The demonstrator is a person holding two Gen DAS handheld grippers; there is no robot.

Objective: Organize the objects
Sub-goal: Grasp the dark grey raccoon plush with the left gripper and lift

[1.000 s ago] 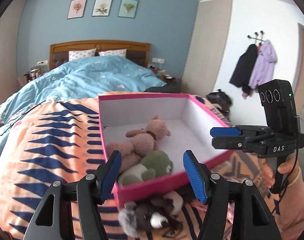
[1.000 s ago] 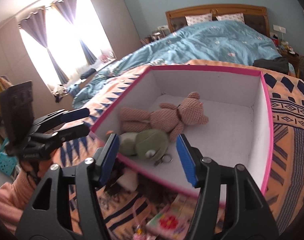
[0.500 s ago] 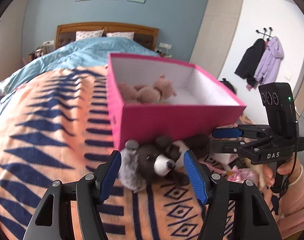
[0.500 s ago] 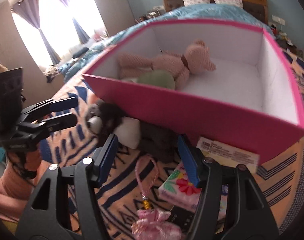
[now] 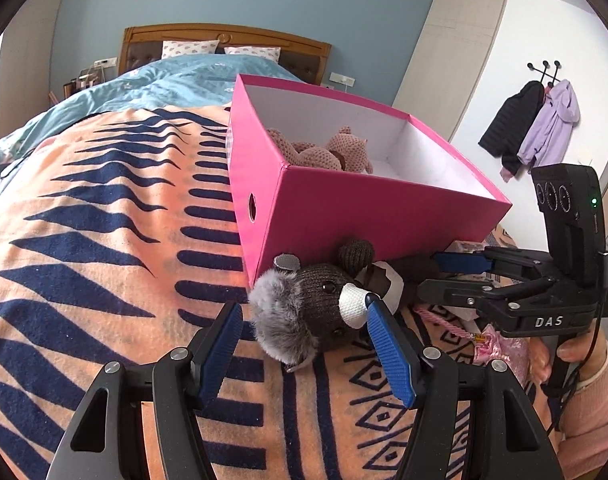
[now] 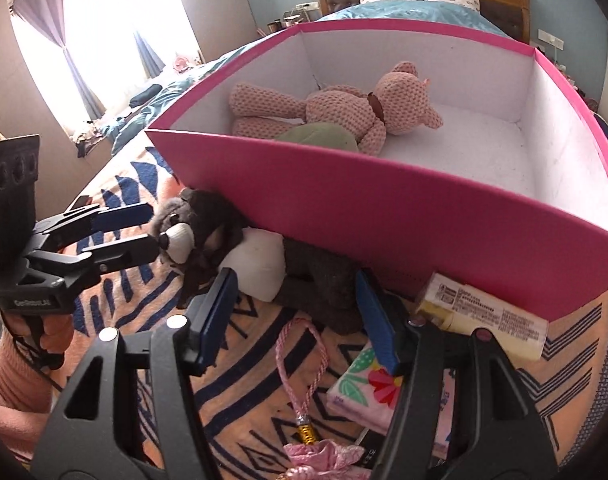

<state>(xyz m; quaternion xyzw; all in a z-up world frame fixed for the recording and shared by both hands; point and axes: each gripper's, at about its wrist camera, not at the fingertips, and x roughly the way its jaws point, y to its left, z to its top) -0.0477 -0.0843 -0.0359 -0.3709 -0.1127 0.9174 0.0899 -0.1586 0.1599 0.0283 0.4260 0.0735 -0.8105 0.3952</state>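
Observation:
A dark brown knitted plush with a grey furry ear and white muzzle lies on the blanket against the front of the pink box. My left gripper is open, and the plush's head sits between its blue pads. My right gripper straddles the plush's dark body; its jaws are closing and the pads do not visibly press it. Each gripper shows in the other's view: the right gripper and the left gripper. A pink teddy and a green plush lie inside the pink box.
On the orange and navy blanket near my right gripper lie a pink tasselled charm, a flowered tissue pack and a yellowish carton tucked at the box's foot. A blue duvet covers the bed behind.
Both grippers have come down from above the box to blanket level in front of it. The brown plush, earlier below the fingers, now lies between them.

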